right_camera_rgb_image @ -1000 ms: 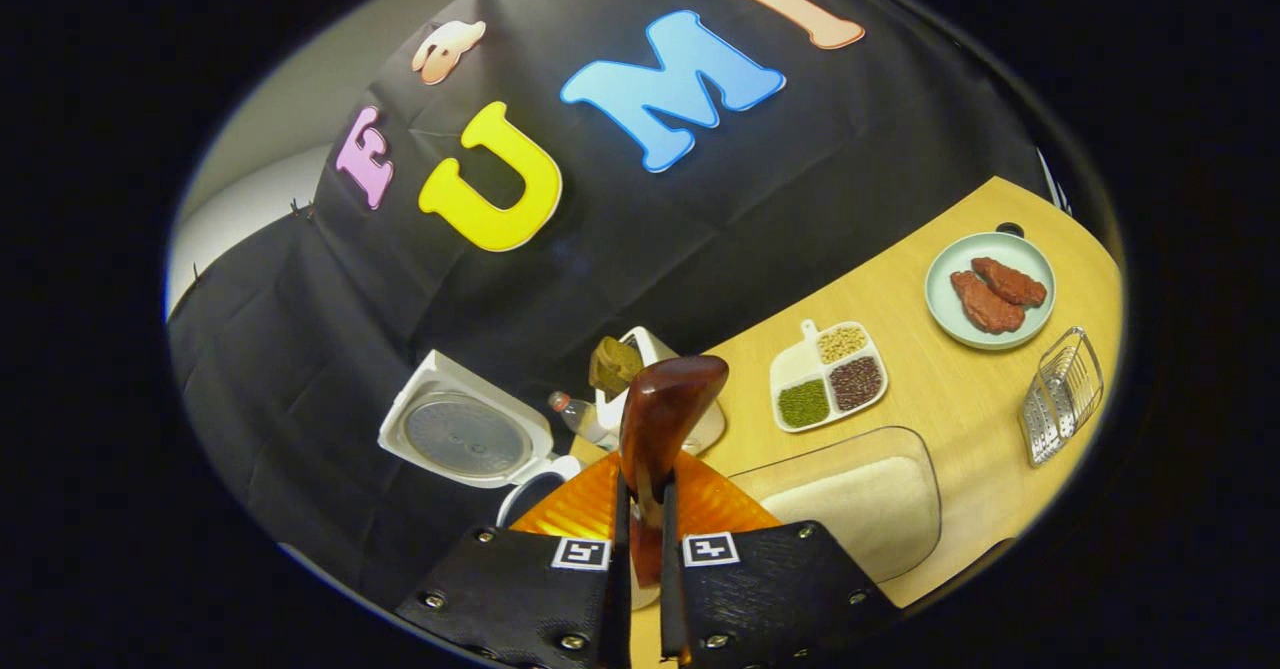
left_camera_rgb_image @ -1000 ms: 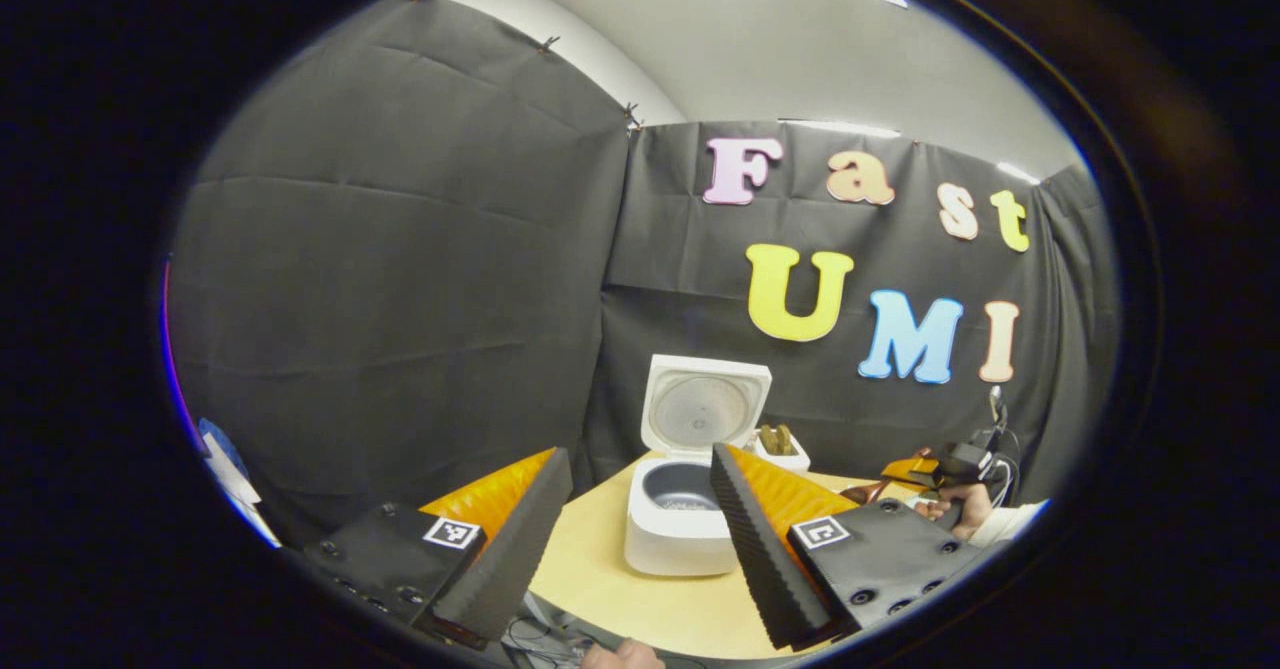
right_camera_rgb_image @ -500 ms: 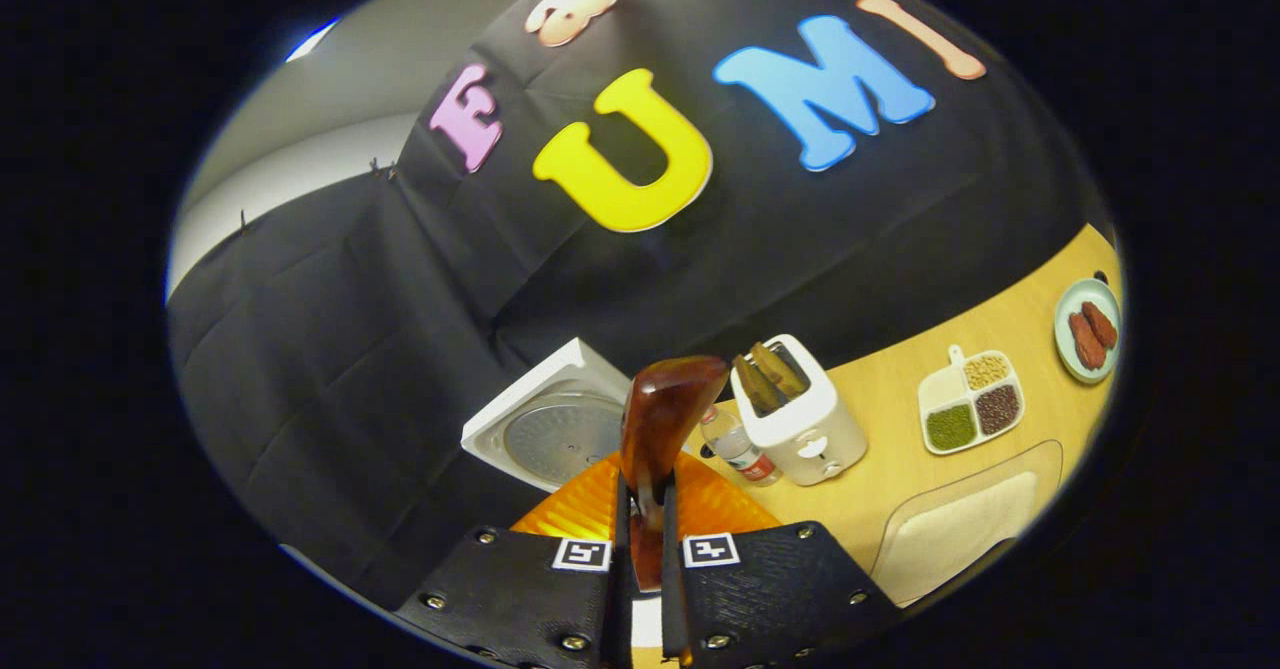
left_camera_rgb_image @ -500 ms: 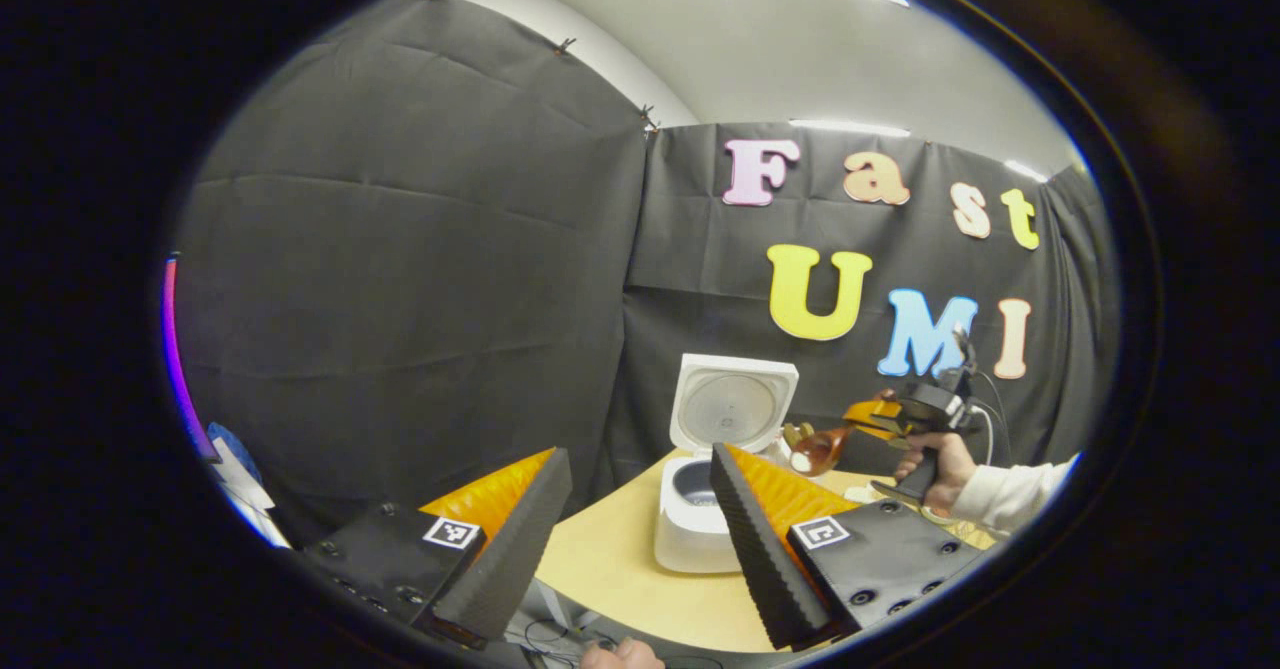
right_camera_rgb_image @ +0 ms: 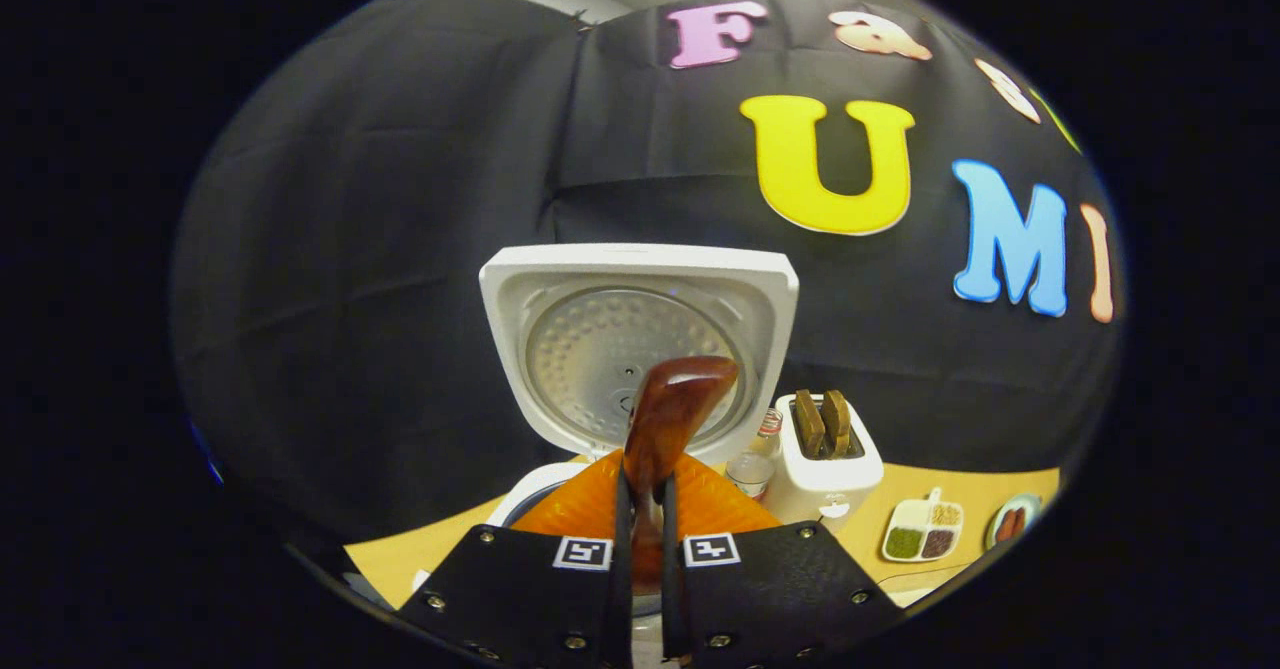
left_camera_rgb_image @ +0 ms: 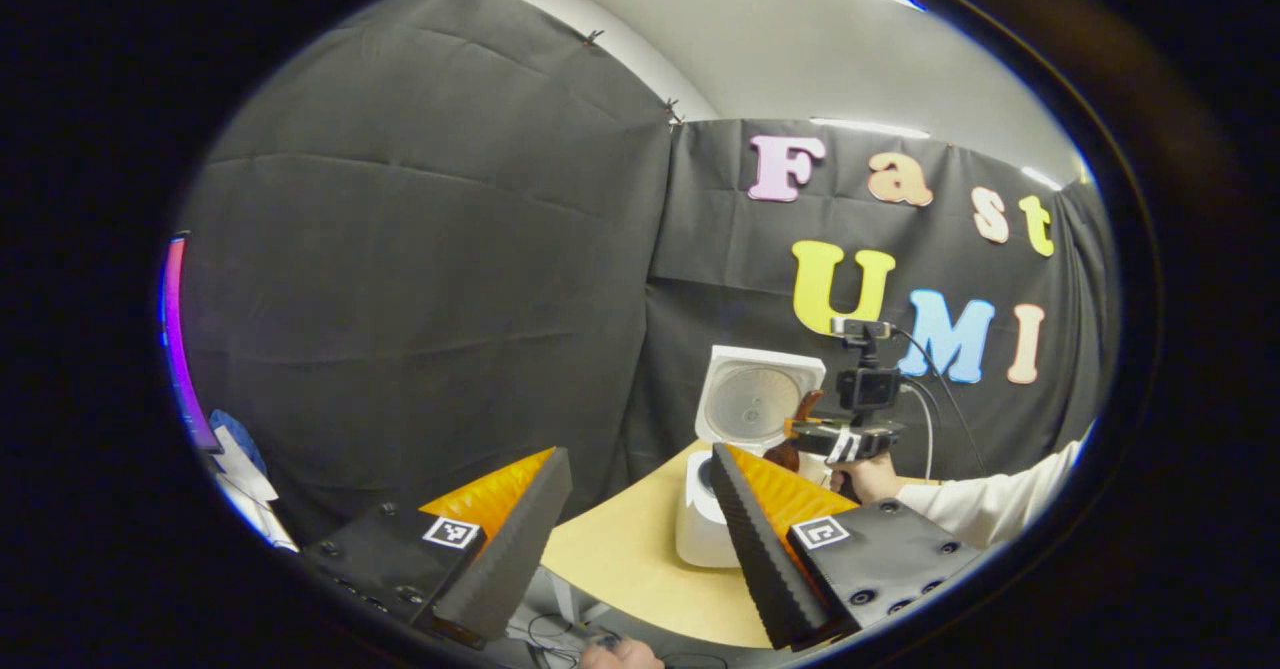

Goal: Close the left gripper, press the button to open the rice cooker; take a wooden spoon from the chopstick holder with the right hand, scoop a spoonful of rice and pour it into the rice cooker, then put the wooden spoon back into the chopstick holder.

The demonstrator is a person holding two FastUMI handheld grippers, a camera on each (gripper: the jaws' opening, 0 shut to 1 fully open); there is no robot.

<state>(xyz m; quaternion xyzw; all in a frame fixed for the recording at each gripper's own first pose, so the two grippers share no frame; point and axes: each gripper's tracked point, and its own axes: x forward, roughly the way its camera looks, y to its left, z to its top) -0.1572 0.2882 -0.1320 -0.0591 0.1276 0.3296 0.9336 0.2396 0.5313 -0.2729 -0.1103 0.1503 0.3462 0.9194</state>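
Note:
The white rice cooker [right_camera_rgb_image: 530, 494] stands with its lid [right_camera_rgb_image: 640, 349] raised; in the left gripper view its body [left_camera_rgb_image: 700, 534] sits on the table's far side. My right gripper [right_camera_rgb_image: 642, 479] is shut on the brown wooden spoon [right_camera_rgb_image: 680, 399], whose bowl hangs in front of the lid above the pot. What the spoon carries is hidden. In the left gripper view a hand holds that right gripper [left_camera_rgb_image: 845, 439] beside the cooker lid [left_camera_rgb_image: 765, 399]. My left gripper [left_camera_rgb_image: 637, 459] is open and holds nothing, well short of the cooker. The white chopstick holder [right_camera_rgb_image: 825, 449] stands right of the cooker.
A small bottle [right_camera_rgb_image: 765, 429] and a glass [right_camera_rgb_image: 748, 469] stand between cooker and holder. A divided dish of beans [right_camera_rgb_image: 925, 539] and a plate with red pieces [right_camera_rgb_image: 1010, 524] lie farther right on the wooden table [left_camera_rgb_image: 620, 559]. Black cloth walls close in behind.
My right gripper has swung left with the spoon, from beside the rice tray to in front of the open cooker lid. The left gripper stays open and has drifted slightly.

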